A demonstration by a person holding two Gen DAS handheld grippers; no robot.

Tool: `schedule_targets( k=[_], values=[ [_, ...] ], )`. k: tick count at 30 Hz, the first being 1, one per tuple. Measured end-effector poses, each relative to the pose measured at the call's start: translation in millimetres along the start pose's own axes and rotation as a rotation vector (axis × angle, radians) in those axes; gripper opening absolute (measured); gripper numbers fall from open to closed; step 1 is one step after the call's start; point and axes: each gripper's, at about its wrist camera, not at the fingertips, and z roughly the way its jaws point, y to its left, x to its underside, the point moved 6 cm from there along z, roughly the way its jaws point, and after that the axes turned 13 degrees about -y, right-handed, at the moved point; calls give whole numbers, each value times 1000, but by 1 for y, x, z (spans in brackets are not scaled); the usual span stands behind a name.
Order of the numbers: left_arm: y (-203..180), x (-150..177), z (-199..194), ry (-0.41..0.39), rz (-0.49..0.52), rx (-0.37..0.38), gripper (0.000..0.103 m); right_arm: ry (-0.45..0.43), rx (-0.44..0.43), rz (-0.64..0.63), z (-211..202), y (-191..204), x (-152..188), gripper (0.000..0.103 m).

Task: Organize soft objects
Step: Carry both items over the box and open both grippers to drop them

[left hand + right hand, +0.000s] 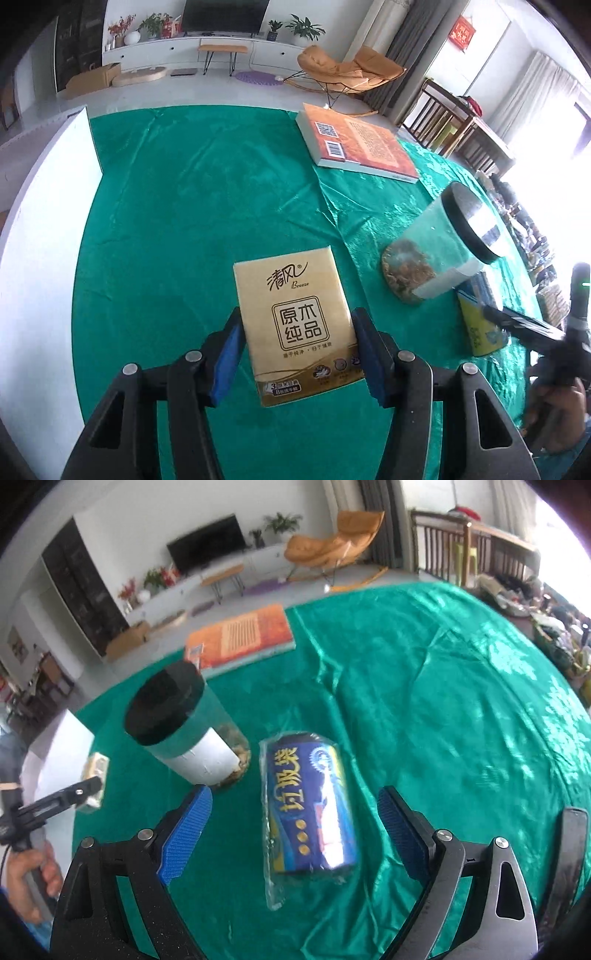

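Observation:
A tan tissue pack (295,325) lies on the green cloth between the blue pads of my left gripper (297,350). The pads touch its two sides, so the gripper is shut on it. A blue roll of garbage bags in clear wrap (308,808) lies on the cloth between the fingers of my right gripper (295,834), which is open with wide gaps on both sides. The roll also shows in the left wrist view (480,328), partly behind the right gripper. The tissue pack shows at the left edge of the right wrist view (95,771).
A clear jar with a black lid (188,731) stands just left of the roll; it also shows in the left wrist view (439,247). An orange book (358,142) lies at the far side of the green cloth (184,206). A white board (40,229) borders the cloth on the left.

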Motion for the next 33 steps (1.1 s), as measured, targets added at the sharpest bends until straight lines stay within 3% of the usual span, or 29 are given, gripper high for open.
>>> schedule_targets(
  k=[1, 2, 3, 4, 7, 9, 12, 16, 18, 20, 21, 22, 23, 27, 30, 33],
  values=[
    [-1, 3, -8, -1, -16, 19, 56, 92, 45, -35, 27, 3, 10, 88],
    [-1, 5, -20, -11, -27, 39, 56, 148, 85, -62, 43, 2, 21, 58],
    [-1, 6, -33, -23, -29, 59, 56, 170, 141, -86, 48, -1, 30, 54],
    [0, 7, -47, -39, -30, 76, 56, 128, 135, -79, 42, 0, 30, 53],
    [10, 4, -97, -98, -42, 115, 56, 83, 83, -56, 6, 7, 33, 53],
    [29, 0, -135, -151, -56, 101, 56, 19, 36, -108, -32, 31, 23, 53],
    [70, -4, -189, -221, -64, 11, 57, -40, -159, -137, -87, 95, 9, 53],
    [138, 0, -244, -261, -58, -196, 57, -61, -481, -205, -143, 225, 5, 53],
    [174, 10, -262, -255, -66, -325, 64, -44, -611, -228, -158, 286, 16, 54],
    [202, 22, -276, -253, -76, -419, 91, 20, -735, -226, -161, 346, 37, 60],
    [210, 29, -281, -259, -85, -448, 96, 60, -792, -216, -159, 372, 50, 63],
    [218, 36, -287, -268, -99, -474, 98, 89, -841, -209, -156, 393, 61, 77],
    [224, 42, -291, -273, -113, -497, 98, 114, -873, -207, -151, 413, 74, 79],
    [227, 63, -295, -247, -107, -587, 99, 175, -890, -175, -133, 428, 97, 79],
    [214, 68, -302, -267, -52, -686, 99, 100, -815, -231, -133, 406, 92, 79],
    [208, 75, -310, -270, -66, -768, 100, 28, -709, -330, -137, 395, 89, 79]
  ],
)
